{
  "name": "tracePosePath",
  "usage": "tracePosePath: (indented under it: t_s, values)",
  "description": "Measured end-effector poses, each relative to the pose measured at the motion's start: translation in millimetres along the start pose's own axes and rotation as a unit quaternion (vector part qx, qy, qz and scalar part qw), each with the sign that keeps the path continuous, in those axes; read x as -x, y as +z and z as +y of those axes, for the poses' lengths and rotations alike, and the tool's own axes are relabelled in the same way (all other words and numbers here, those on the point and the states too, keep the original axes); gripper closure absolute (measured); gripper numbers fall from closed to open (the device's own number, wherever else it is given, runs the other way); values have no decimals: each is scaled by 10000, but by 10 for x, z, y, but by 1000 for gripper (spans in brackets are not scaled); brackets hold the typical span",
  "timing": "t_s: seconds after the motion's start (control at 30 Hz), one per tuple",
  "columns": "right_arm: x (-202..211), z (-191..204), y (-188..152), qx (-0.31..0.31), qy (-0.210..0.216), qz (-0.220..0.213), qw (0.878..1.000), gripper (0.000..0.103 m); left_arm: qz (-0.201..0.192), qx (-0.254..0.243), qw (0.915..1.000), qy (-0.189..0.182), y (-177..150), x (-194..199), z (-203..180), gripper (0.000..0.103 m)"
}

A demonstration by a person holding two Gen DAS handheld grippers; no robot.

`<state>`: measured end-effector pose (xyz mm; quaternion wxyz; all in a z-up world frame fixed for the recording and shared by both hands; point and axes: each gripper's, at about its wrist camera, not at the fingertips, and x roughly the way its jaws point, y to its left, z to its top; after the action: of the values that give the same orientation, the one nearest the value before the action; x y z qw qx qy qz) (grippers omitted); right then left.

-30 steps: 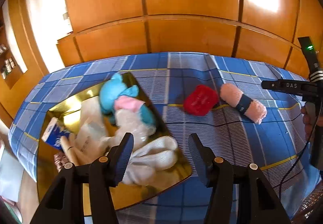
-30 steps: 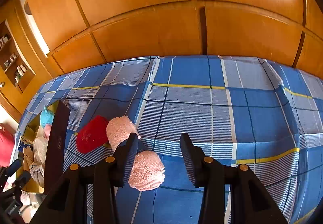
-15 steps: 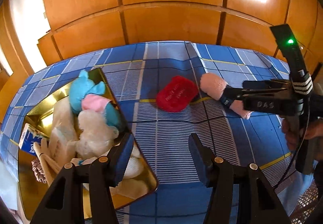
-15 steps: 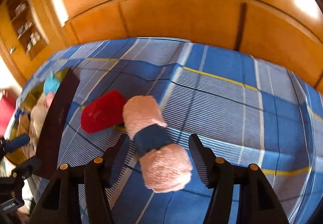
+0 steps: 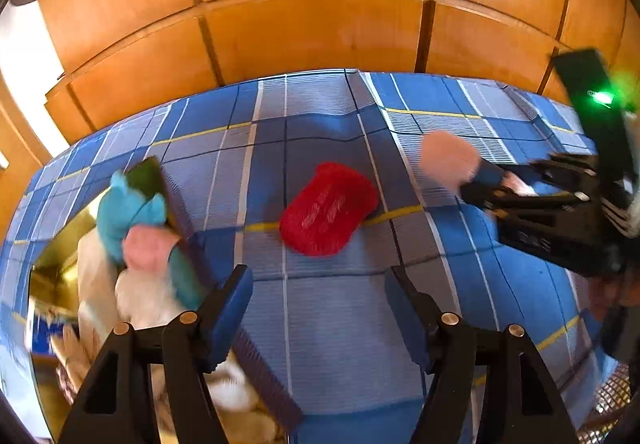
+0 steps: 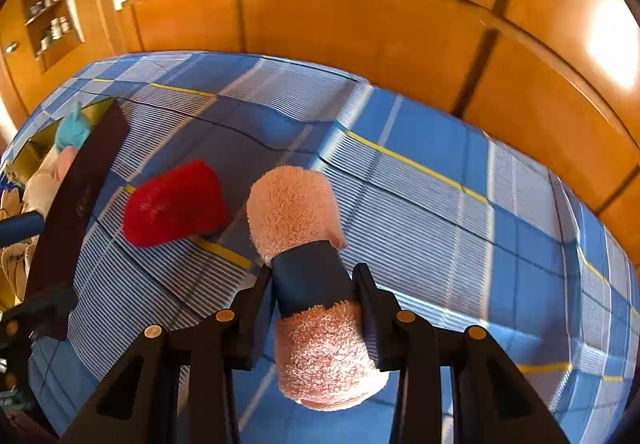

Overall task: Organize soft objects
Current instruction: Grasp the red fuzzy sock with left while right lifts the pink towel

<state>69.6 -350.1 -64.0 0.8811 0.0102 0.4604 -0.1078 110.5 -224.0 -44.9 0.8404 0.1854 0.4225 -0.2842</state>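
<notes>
A rolled pink towel (image 6: 296, 211) with a dark blue band (image 6: 310, 276) lies on the blue plaid cloth. My right gripper (image 6: 314, 300) is shut on it at the band; it also shows in the left wrist view (image 5: 448, 155). A red fuzzy pad (image 5: 328, 207) lies just left of the towel (image 6: 172, 203). My left gripper (image 5: 320, 308) is open and empty, above the cloth in front of the red pad. A gold tray (image 5: 56, 256) at the left holds a blue and pink plush toy (image 5: 132, 211) and white soft things (image 5: 136, 296).
The plaid cloth (image 5: 340, 324) covers the whole surface. Wooden panel walls (image 5: 312, 23) stand close behind it. A shelf with jars (image 6: 52, 19) is at the far left. The right gripper's body (image 5: 560, 215) fills the right of the left wrist view.
My right gripper has closed in on the pink towel and shut on its blue band. My left gripper has swung right, from over the tray towards the red pad.
</notes>
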Motion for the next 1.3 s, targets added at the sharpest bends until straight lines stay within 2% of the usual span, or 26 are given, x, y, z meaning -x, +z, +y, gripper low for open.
tracePosePath:
  t_s: [0.23, 0.33, 0.47, 0.63, 0.73, 0.8, 1.0, 1.17, 1.27, 1.3]
  values:
    - [-235, -242, -72, -536, 14, 673, 9963, 63, 372, -259, 9988, 190, 315, -476, -85, 34]
    - [-244, -252, -69, -579, 36, 676, 9960, 62, 508, -404, 9976, 223, 409, -662, -143, 29]
    - [-261, -239, -66, -549, 21, 692, 9961, 62, 730, -506, 9958, 224, 471, -879, -185, 29]
    - [-257, -236, -68, -556, 44, 717, 9959, 61, 874, -251, 9958, 114, 499, -1058, -129, 29]
    - [-286, -218, -54, -530, 37, 736, 9959, 59, 784, -244, 9966, 44, 472, -1025, -157, 47]
    - [-308, -209, -57, -511, 33, 750, 9959, 59, 668, -319, 9973, -34, 446, -941, -195, 79]
    - [-337, -272, -76, -671, 208, 753, 9947, 58, 370, -87, 9973, -623, 120, -510, -305, 82]
    - [-334, -261, -81, -661, 179, 706, 9952, 59, 239, -24, 9904, -1362, -333, -156, -497, 81]
    - [-338, -277, -92, -698, 227, 692, 9949, 59, 293, -278, 9882, -1477, -565, -166, -668, 80]
    - [-337, -284, -96, -711, 245, 688, 9948, 59, 189, -322, 9892, -1417, -606, -164, -683, 79]
